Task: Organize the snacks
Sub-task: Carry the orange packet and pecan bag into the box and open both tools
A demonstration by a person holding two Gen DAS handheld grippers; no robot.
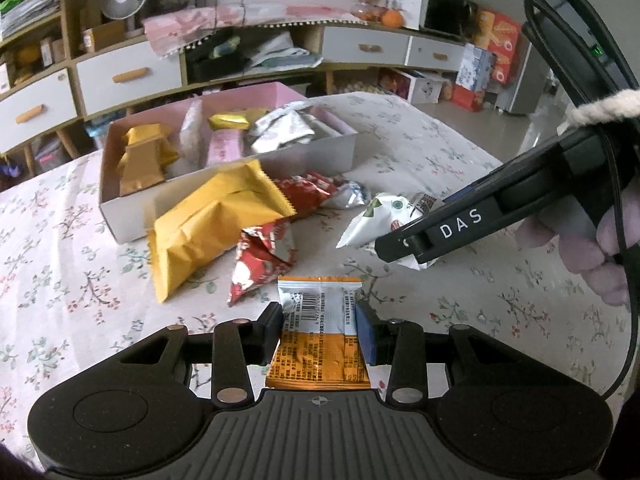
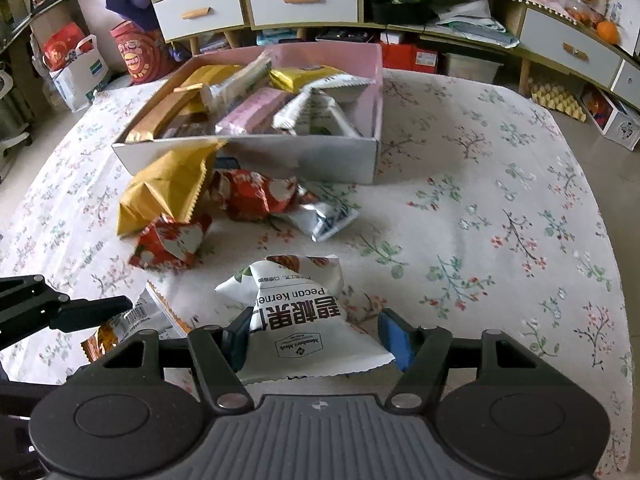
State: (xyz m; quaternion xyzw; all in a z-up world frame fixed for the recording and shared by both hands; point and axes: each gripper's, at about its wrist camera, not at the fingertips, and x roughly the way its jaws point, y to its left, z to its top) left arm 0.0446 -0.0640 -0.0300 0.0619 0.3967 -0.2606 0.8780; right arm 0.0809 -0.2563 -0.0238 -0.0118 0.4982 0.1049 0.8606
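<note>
The left wrist view shows the left gripper clamped on a flat orange-and-silver foil snack packet with a barcode, its pads pressing both sides. From the right wrist view only a corner of that packet peeks out beside one black finger at the left edge. The right wrist view looks down on the right gripper holding a white pecan-kernel pouch with black lettering; the left pad presses the pouch, while contact at the blue right pad is unclear. The left view shows that same pouch half hidden behind the black gripper body, with the person's hand on the handle.

The landmark is the open rectangular cardboard box with a pink inner wall, already filled with gold, pink and silver packets. Leaning against its near wall is a large crumpled yellow bag. Just in front of the box lie two red-and-white wrappers and a silver sachet. These loose packets lie between both grippers and the box. Everything rests on a floral white tablecloth.
</note>
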